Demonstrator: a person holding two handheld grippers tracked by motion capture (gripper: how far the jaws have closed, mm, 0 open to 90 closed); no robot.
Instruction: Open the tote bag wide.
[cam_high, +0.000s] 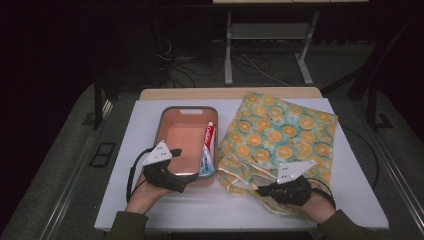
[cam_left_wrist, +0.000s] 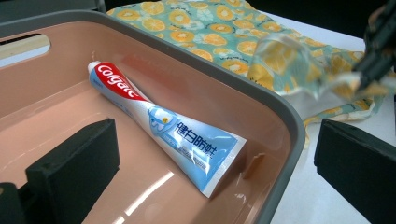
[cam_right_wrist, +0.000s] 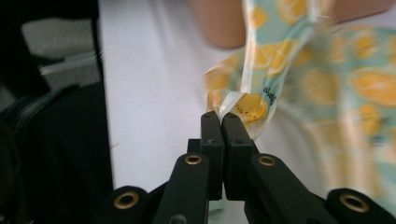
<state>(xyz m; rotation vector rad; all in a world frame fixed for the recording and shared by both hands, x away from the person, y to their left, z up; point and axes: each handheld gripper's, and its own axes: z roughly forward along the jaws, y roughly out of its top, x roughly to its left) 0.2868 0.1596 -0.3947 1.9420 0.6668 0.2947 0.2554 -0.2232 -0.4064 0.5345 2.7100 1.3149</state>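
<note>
The white surface (cam_high: 350, 200) reaches from a near edge just in front of the person's sleeves to a wooden strip at the far side. Bare room lies left of the tray, along the near edge between the two hands, and at the near right corner. A grey-rimmed, pink-lined tray (cam_high: 161, 127) sits left of centre. Inside it a toothpaste tube (cam_high: 207, 150) lies along the right wall, cap toward the far end. Right of the tray, just beside it, the orange-print cloth bag (cam_high: 282, 135) is spread flat over most of the right half, its far right corner close to the surface's right edge.

The high view gives the layout. The left gripper view adds the tube's red and blue printing, the flat crimped end near the tray's near right corner, and a lifted fold of the bag beyond the tray wall. The right gripper view, partly blurred, shows the pinch close up.

The left gripper (cam_high: 172, 170) is spread wide: one jaw sits inside the tray over its floor and the other outside the rim over the surface, with the tray's near right wall between them; the pads are not seen pressing on it. The right gripper (cam_right_wrist: 223, 119) is clenched on the bag's near left edge, a bunched fold of cloth caught at its tips and raised off the surface.
</note>
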